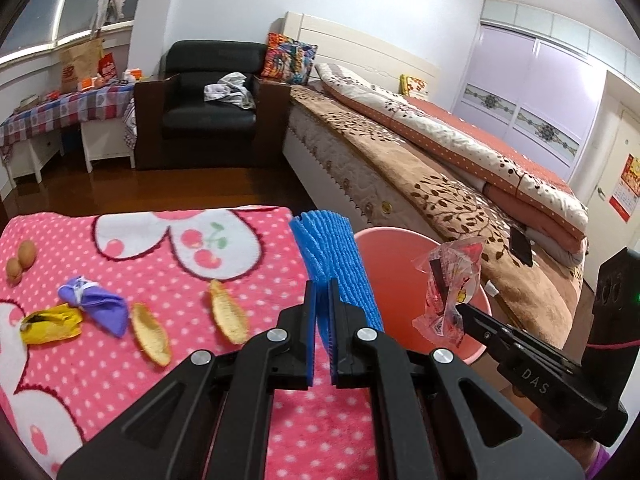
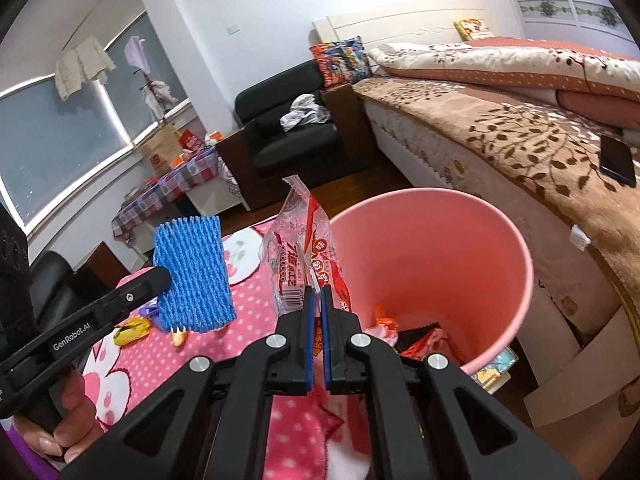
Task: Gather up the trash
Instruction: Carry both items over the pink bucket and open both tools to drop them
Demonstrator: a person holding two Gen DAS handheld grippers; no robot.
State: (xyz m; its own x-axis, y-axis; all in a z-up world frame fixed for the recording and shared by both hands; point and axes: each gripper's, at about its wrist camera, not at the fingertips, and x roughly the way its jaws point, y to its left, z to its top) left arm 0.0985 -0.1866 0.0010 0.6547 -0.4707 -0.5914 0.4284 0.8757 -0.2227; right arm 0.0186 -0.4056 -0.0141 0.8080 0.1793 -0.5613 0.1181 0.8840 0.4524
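Note:
My left gripper (image 1: 322, 286) is shut on a blue foam net sleeve (image 1: 334, 252), held over the right edge of the pink blanket beside the pink bin (image 1: 384, 240). From the right wrist, that sleeve (image 2: 192, 276) hangs from the left gripper (image 2: 162, 276) at left. My right gripper (image 2: 316, 294) is shut on a clear and red snack wrapper (image 2: 300, 256), just left of the bin's rim (image 2: 528, 264). The same wrapper (image 1: 450, 280) shows above the bin in the left wrist view, pinched by the right gripper (image 1: 460, 308). Several wrappers lie at the bin's bottom (image 2: 416, 336).
On the pink dotted blanket (image 1: 160, 360) lie a purple wrapper (image 1: 94, 304), a gold wrapper (image 1: 50, 324), two peel pieces (image 1: 150, 334) (image 1: 228, 312) and two brown nuts (image 1: 20, 262). A bed (image 1: 440, 168) stands right of the bin, a black armchair (image 1: 208, 108) behind.

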